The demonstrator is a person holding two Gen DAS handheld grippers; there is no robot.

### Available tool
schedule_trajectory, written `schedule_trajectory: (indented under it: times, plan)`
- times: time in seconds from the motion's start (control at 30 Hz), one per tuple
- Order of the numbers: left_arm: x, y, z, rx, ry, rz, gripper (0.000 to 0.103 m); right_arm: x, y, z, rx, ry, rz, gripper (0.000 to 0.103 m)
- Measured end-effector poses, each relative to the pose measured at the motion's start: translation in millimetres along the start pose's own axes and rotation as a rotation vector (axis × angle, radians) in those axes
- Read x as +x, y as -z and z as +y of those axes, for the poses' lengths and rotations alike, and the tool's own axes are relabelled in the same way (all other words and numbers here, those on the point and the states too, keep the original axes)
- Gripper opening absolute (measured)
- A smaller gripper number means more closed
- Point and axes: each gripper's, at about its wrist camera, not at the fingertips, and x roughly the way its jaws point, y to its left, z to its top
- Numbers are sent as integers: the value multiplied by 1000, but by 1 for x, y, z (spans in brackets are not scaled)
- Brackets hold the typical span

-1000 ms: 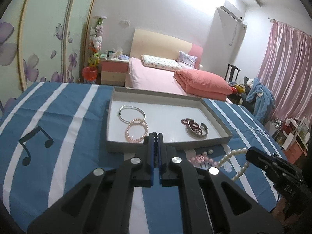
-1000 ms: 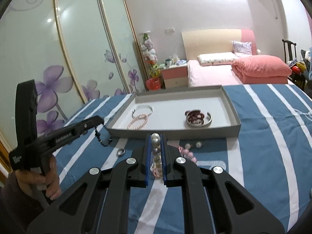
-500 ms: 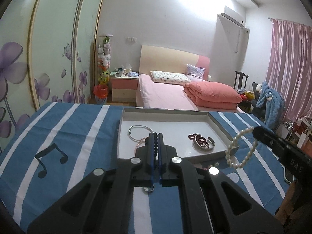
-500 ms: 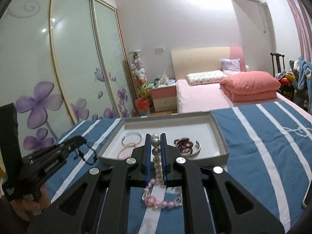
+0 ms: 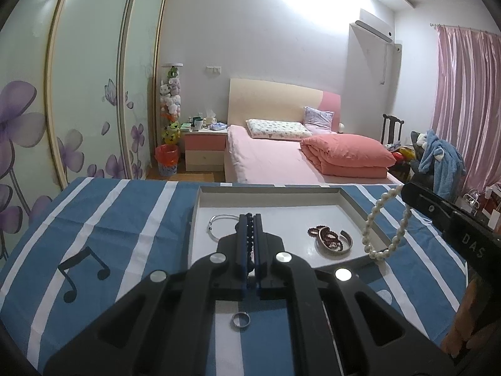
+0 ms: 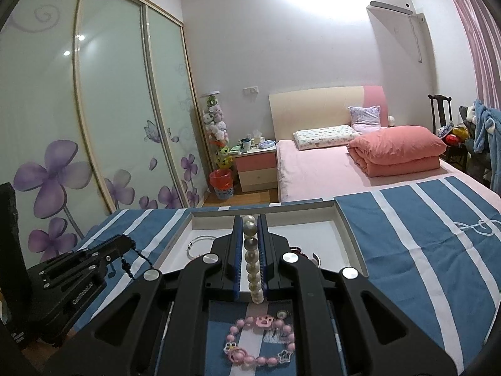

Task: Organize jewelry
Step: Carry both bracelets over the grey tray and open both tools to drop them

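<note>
Pink bead bracelet (image 6: 261, 341) beneath tongs (image 6: 250, 228).

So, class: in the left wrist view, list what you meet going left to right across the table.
Black music note printed on the cloth → thin silver bangle → dark red beaded bracelet → white pearl bracelet hanging from the right gripper.

Right gripper (image 6: 250, 235) clamped on pearl strand (image 6: 252, 260), beads lined between jaws. Tray (image 6: 350, 238) just ahead, bangle (image 6: 200, 242) inside at left. Pink bracelet (image 6: 260, 341) on cloth beneath gripper. Left gripper (image 6: 125, 242) to left, pinching dark bead string (image 6: 137, 257).
</note>
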Motion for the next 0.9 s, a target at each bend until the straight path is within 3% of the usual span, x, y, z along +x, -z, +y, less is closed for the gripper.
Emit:
schedule_trajectory:
  times: [0.5,0.9]
  plan:
    - [29,-13,7,-18,2,5,5,28,-5,-10,17,36,12,10]
    - [66,-13,4,-26,45,59,5,66,-13,-22,53,35,58,10]
